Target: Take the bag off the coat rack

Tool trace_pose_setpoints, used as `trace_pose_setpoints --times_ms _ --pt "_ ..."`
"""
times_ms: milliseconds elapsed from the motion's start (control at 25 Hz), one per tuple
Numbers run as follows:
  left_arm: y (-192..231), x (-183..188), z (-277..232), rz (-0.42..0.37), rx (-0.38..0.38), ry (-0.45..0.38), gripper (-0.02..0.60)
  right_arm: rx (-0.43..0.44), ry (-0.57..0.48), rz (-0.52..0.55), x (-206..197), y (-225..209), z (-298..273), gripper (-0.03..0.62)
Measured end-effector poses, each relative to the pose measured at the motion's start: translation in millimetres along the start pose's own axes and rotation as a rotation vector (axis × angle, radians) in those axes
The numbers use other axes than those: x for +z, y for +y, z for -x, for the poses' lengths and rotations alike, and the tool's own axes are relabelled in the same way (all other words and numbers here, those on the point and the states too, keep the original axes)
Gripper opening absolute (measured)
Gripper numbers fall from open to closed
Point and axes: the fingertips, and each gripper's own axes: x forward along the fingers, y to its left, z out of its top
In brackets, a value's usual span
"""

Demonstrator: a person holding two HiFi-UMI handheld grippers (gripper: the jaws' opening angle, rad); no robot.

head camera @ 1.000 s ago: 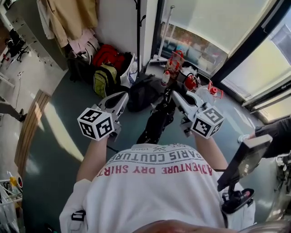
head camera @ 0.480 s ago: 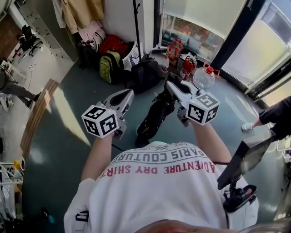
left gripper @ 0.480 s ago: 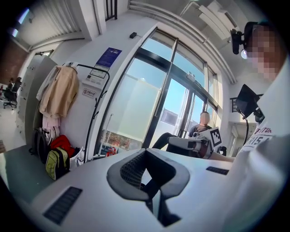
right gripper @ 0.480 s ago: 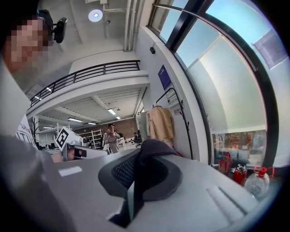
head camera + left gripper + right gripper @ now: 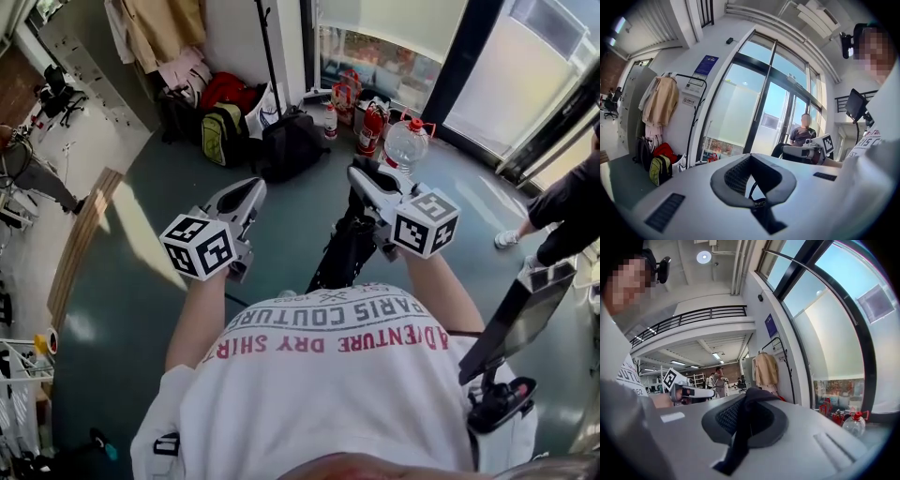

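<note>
Bag (image 5: 345, 255) farther from coat rack (image 5: 267, 56) now

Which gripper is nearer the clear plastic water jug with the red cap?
Right. The right gripper is just short of the clear plastic jug, slightly left of it; the left gripper is much farther left.
</note>
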Motion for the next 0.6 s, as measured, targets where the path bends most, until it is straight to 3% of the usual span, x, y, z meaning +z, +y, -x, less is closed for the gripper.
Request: trace_pose_setpoints --times_ms 240,600 --pt "-31.6 3.2 -3.7 -0.031 -0.042 0.006 0.002 -0.008 -0.024 0.059 6.5 18.7 33.7 0.005" --pt "-43.7 1.4 -0.9 -0.046 -0.045 0.013 0.002 -0.039 -0.049 0.042 8.4 11.9 39.4 0.005"
